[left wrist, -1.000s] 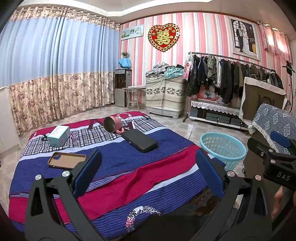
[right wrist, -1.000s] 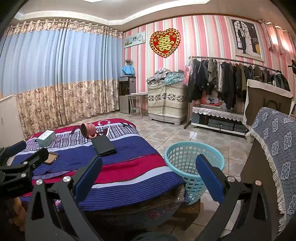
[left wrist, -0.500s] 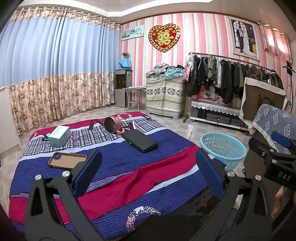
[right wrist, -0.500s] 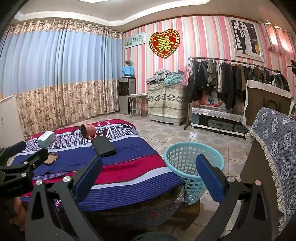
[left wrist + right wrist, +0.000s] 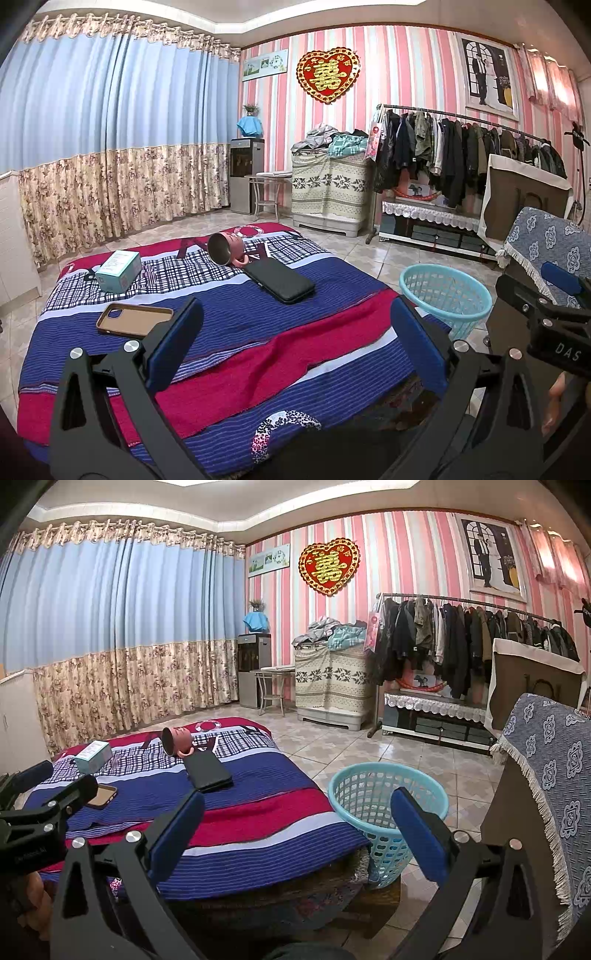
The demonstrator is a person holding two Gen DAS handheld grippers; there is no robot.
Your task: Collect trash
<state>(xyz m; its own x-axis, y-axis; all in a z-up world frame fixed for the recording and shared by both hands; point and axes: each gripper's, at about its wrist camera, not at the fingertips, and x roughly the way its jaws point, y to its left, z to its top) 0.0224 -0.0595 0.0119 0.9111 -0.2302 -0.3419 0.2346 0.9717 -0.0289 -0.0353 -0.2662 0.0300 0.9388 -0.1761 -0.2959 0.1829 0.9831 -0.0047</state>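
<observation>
A low table covered by a striped blue and red cloth (image 5: 229,332) carries a teal box (image 5: 119,271), a tan phone case (image 5: 135,319), a tipped pink mug (image 5: 226,249) and a black wallet-like case (image 5: 279,280). A light blue plastic basket (image 5: 445,299) stands on the floor at the table's right; it also shows in the right wrist view (image 5: 388,812). My left gripper (image 5: 295,343) is open and empty above the near cloth. My right gripper (image 5: 297,830) is open and empty, over the table's right corner, next to the basket.
A chair with a blue patterned cover (image 5: 554,775) stands close on the right. A clothes rack (image 5: 461,155), a covered cabinet (image 5: 328,192) and a water dispenser (image 5: 245,173) line the far wall. Tiled floor (image 5: 332,746) lies beyond the table.
Both views have shifted very slightly; the grippers stay open and the objects on the cloth have not moved.
</observation>
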